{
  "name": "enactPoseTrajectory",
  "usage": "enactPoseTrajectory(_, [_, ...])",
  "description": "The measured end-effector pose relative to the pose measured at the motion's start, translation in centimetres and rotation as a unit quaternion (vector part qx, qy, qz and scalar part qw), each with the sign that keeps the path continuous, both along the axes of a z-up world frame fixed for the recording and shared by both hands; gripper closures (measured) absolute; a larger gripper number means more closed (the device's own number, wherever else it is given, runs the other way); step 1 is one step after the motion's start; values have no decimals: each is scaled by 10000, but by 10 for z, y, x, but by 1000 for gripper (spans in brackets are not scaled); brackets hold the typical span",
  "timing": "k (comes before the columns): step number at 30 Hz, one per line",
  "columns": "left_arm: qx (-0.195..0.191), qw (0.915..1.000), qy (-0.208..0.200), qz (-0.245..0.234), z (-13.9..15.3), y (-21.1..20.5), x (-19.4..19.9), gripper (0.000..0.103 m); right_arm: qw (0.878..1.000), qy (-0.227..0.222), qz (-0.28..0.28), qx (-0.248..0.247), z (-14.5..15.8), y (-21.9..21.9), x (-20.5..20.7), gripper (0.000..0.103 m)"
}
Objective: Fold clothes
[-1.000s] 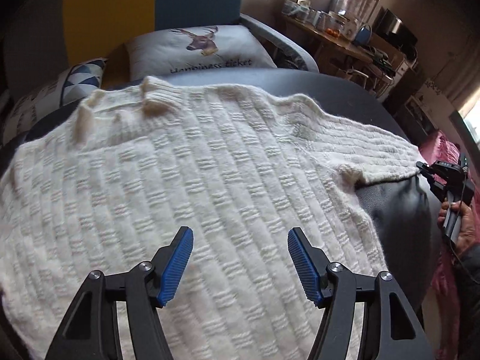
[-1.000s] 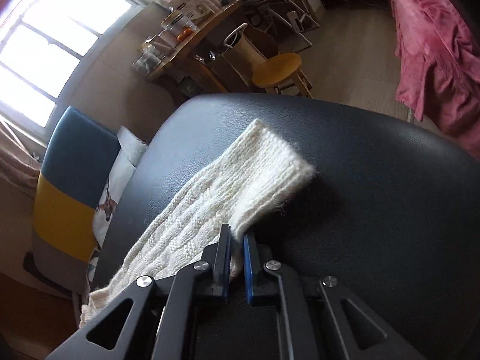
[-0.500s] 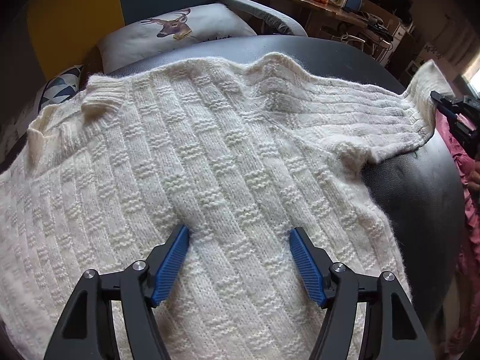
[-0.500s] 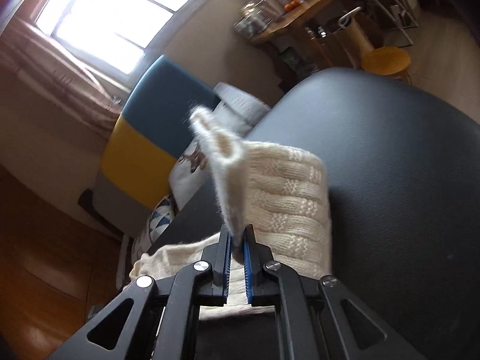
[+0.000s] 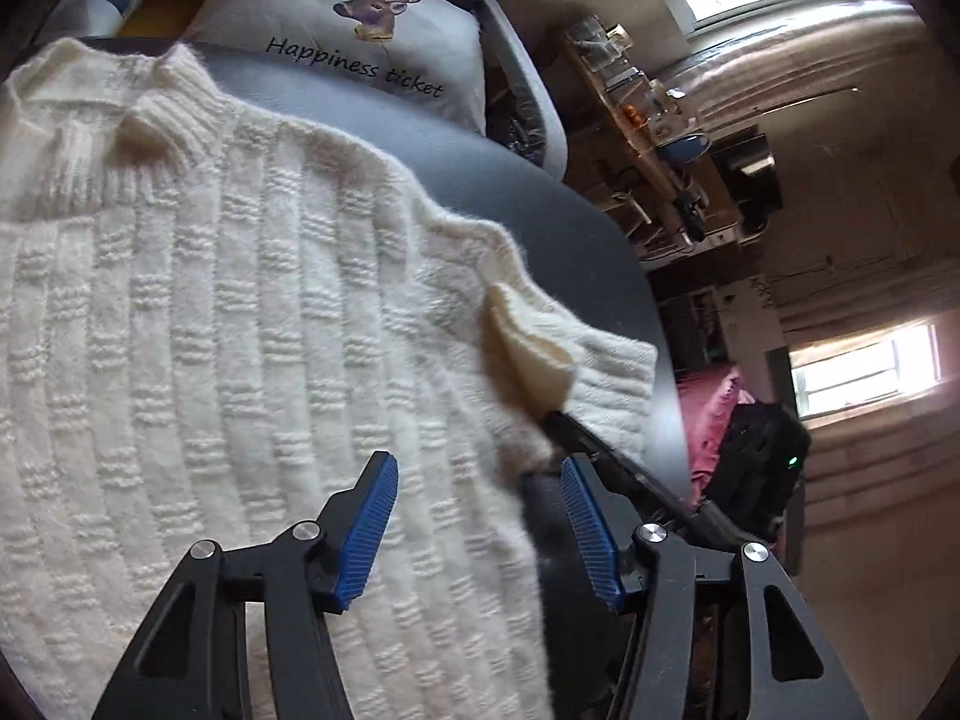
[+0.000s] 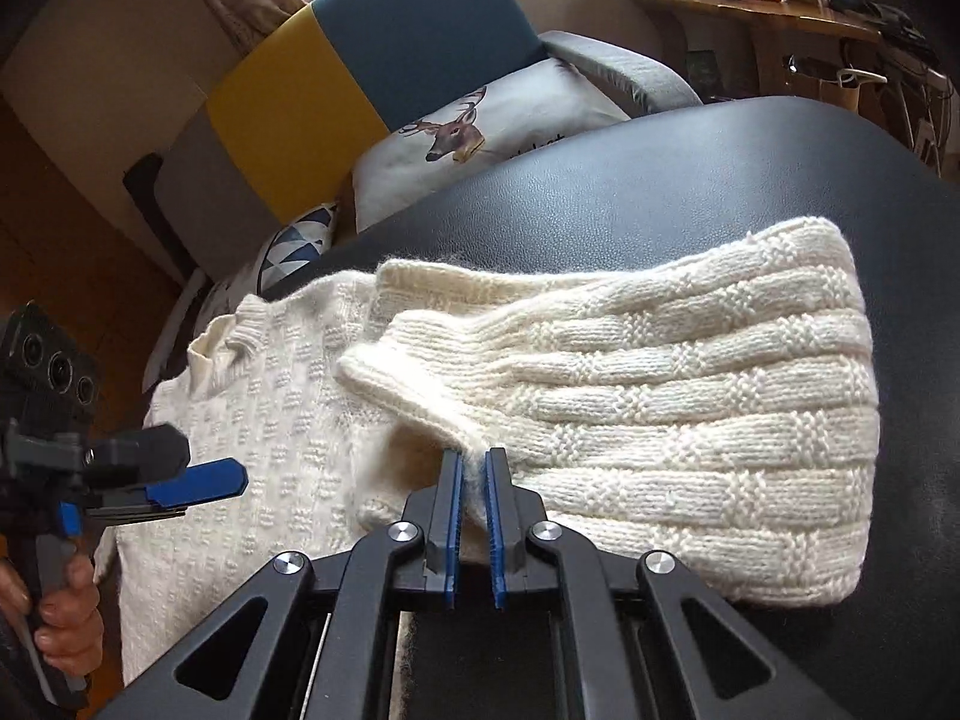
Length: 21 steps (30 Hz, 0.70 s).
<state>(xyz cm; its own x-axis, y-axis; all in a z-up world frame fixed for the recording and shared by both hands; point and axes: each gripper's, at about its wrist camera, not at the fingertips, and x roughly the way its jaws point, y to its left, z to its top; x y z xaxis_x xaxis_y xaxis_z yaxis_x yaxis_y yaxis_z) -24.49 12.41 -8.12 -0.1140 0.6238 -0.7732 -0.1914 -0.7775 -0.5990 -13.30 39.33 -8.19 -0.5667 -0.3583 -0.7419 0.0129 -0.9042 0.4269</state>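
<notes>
Lying flat on the black surface [image 6: 690,180], the cream knit sweater [image 5: 210,360] has its ribbed collar [image 5: 168,102] toward the far edge, and its sleeve [image 6: 660,408] is doubled back in a thick fold so that the ribbed cuff [image 6: 414,384] points over the sweater's body. The right gripper [image 6: 474,468] is clenched on the edge of that cuff — its blue pads pinch a thin bit of knit between them. In the left wrist view the same cuff [image 5: 534,354] shows raised off the body, with the right gripper's black frame just beneath it.

The left gripper [image 5: 480,498] hangs low over the sweater's body near the armpit, its jaws spread wide with nothing between them; whether the pads touch the knit I cannot tell. From the right wrist view it sits at the left edge [image 6: 192,480], held by a hand [image 6: 60,618].

Beyond the surface stands a blue-and-yellow chair [image 6: 360,48] with a deer-print cushion [image 5: 360,30] — and farther off, a cluttered wooden table [image 6: 780,6].
</notes>
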Motion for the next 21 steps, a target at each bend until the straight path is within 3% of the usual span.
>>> enactPoseTrajectory(6, [637, 9956, -684, 48, -6, 22, -28, 46, 9985, 289, 187, 427, 10, -9, 13, 96])
enactPoseTrajectory(10, [1059, 9878, -1138, 79, -10, 37, -46, 34, 9967, 344, 327, 660, 9, -15, 17, 96])
enactPoseTrajectory(12, [1268, 9825, -1363, 95, -12, 44, -56, 34, 9967, 354, 344, 648, 8, -12, 21, 96])
enactPoseTrajectory(15, [1167, 9813, -1527, 111, -19, 56, -55, 37, 9970, 306, 307, 645, 5, -8, 23, 96])
enactPoseTrajectory(17, [828, 9860, -1448, -49, -24, 69, -48, 62, 9976, 218, 242, 615, 0, -5, 21, 96])
enactPoseTrajectory(18, [581, 9894, -1327, -142, -25, 75, -43, 85, 9979, 182, 221, 581, -2, -4, 20, 96])
enactPoseTrajectory(19, [393, 9919, -1194, -174, -27, 84, -38, 94, 9982, 171, 199, 543, -3, -3, 20, 96])
enactPoseTrajectory(21, [403, 9944, -960, -155, -20, 84, -35, 95, 9986, 186, 138, 469, -1, -1, 21, 96])
